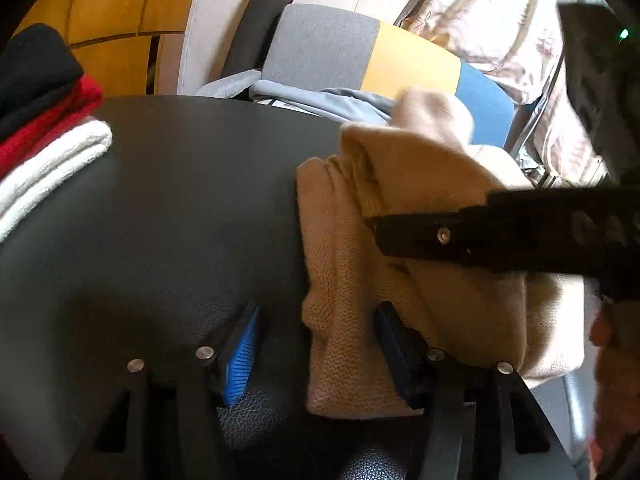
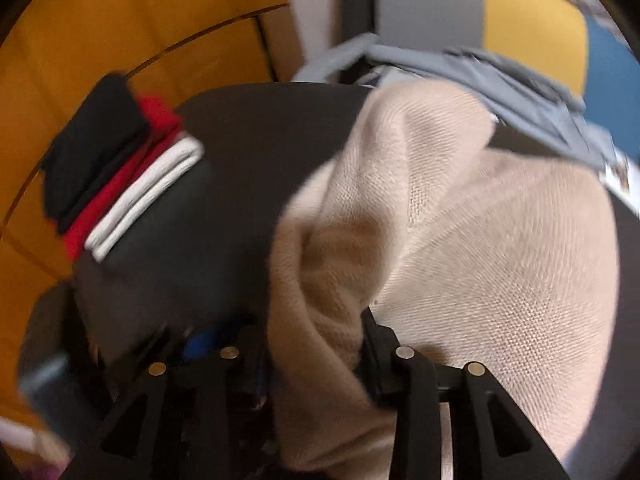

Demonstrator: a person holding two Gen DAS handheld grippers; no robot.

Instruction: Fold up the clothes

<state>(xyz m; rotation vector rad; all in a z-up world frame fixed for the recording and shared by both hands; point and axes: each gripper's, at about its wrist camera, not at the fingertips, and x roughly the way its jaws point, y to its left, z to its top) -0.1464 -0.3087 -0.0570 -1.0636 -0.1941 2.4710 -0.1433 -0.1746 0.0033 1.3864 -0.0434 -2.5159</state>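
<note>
A beige knit sweater (image 1: 400, 280) lies bunched on the right side of the black table (image 1: 180, 200). My left gripper (image 1: 316, 344) is open, its fingers standing either side of the sweater's near left edge. My right gripper (image 1: 500, 240) reaches in from the right across the sweater. In the right wrist view, which is blurred, the sweater (image 2: 460, 240) fills the frame and a thick fold of it sits between the fingers of my right gripper (image 2: 316, 352).
A stack of folded black, red and white clothes (image 1: 44, 128) sits at the table's left edge and also shows in the right wrist view (image 2: 120, 168). Grey garments (image 1: 320, 100) lie behind the table on a grey, yellow and blue chair (image 1: 400, 60).
</note>
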